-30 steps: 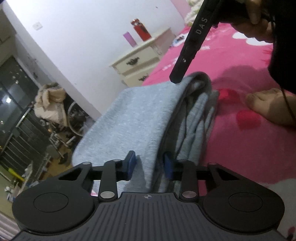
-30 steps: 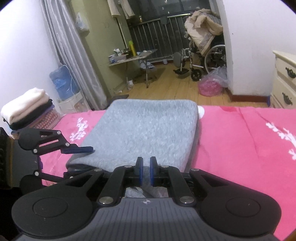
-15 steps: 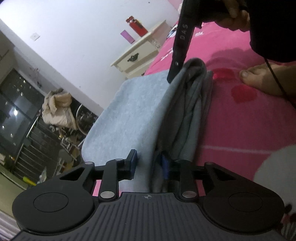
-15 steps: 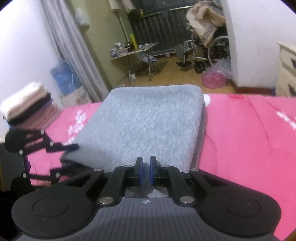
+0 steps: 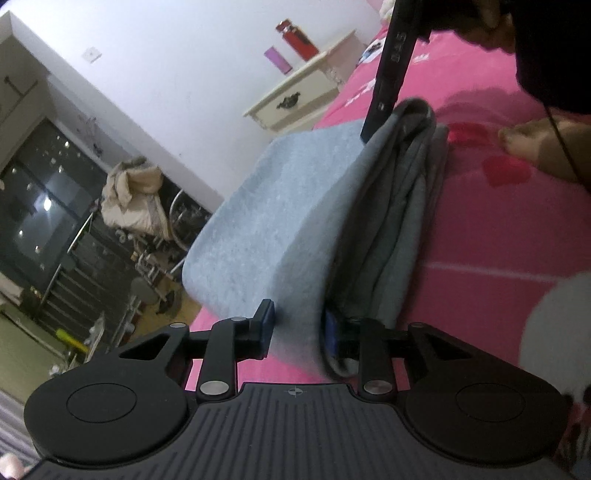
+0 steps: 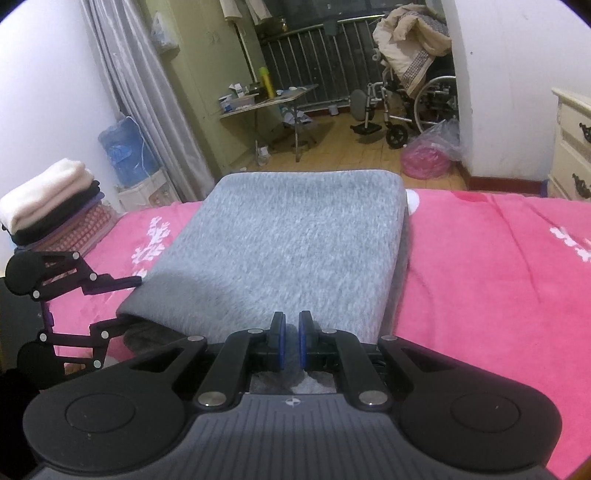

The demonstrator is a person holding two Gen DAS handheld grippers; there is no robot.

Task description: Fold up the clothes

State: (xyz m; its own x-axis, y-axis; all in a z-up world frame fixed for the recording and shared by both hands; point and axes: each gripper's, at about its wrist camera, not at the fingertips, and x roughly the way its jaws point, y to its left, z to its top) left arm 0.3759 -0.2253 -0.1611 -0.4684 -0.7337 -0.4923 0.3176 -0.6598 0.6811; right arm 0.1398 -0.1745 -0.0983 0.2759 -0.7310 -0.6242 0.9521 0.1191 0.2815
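Observation:
A folded grey garment (image 6: pixel 295 243) lies on the pink bedspread (image 6: pixel 498 295). My right gripper (image 6: pixel 290 339) is shut on its near edge, with fabric pinched between the blue pads. My left gripper (image 5: pixel 298 325) grips the thick top fold at the neighbouring corner; the lower layers (image 5: pixel 402 221) hang loose beside it. In the right wrist view the left gripper (image 6: pixel 129 302) holds the garment's left corner between its fingers. In the left wrist view a finger of the right gripper (image 5: pixel 388 77) comes down to the far corner, held by a person's hand (image 5: pixel 491 22).
A bare foot (image 5: pixel 535 147) rests on the bed by the garment. A stack of folded clothes (image 6: pixel 48 195) sits at the bed's left. A cream nightstand (image 5: pixel 295 99) with a red bottle (image 5: pixel 295 37) stands beside the bed. Beyond are a small table (image 6: pixel 266 99) and a wheelchair (image 6: pixel 413 96).
The left wrist view has swung, so the garment and the right gripper's finger now stand steeper in it. Both grippers stay on the same grey edge.

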